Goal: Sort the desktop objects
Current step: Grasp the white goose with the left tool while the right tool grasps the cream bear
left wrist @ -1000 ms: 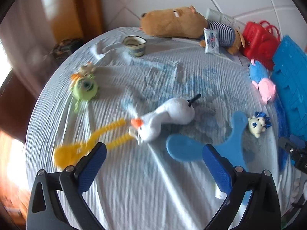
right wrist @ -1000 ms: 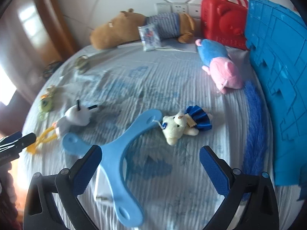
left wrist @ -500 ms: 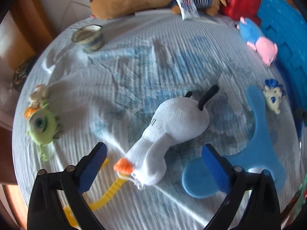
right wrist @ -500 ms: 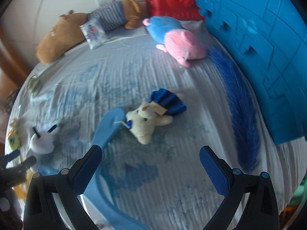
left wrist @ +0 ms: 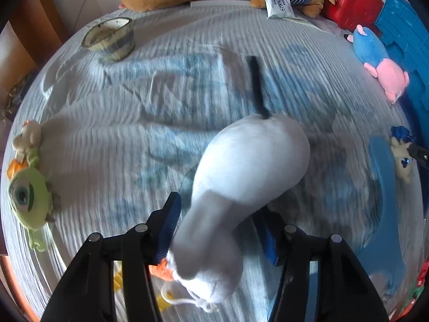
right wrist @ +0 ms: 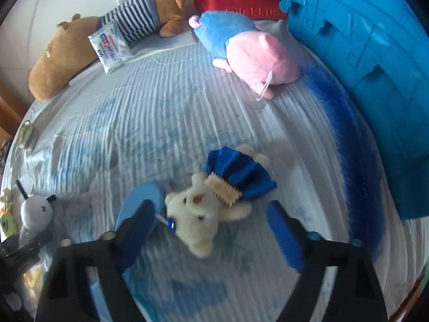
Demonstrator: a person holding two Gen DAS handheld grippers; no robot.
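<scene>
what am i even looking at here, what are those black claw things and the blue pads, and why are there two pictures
Each picture comes from a small wide-angle camera mounted on a hand-held clamp; a person carries one in each hand. The black arms end in blue pads, the fingers that pinch things.

The left gripper looks down on a white snowman plush. Its jaws have just been closing, and the plush's narrow end sits between the pads, which look to be touching it.

The right gripper is over a small cream bear in a blue dress. Its jaws have also been closing, but gaps remain either side, so nothing is held.

Everything lies on a pale striped cloth, along with a pink and blue pig plush and a green one-eyed plush.
</scene>
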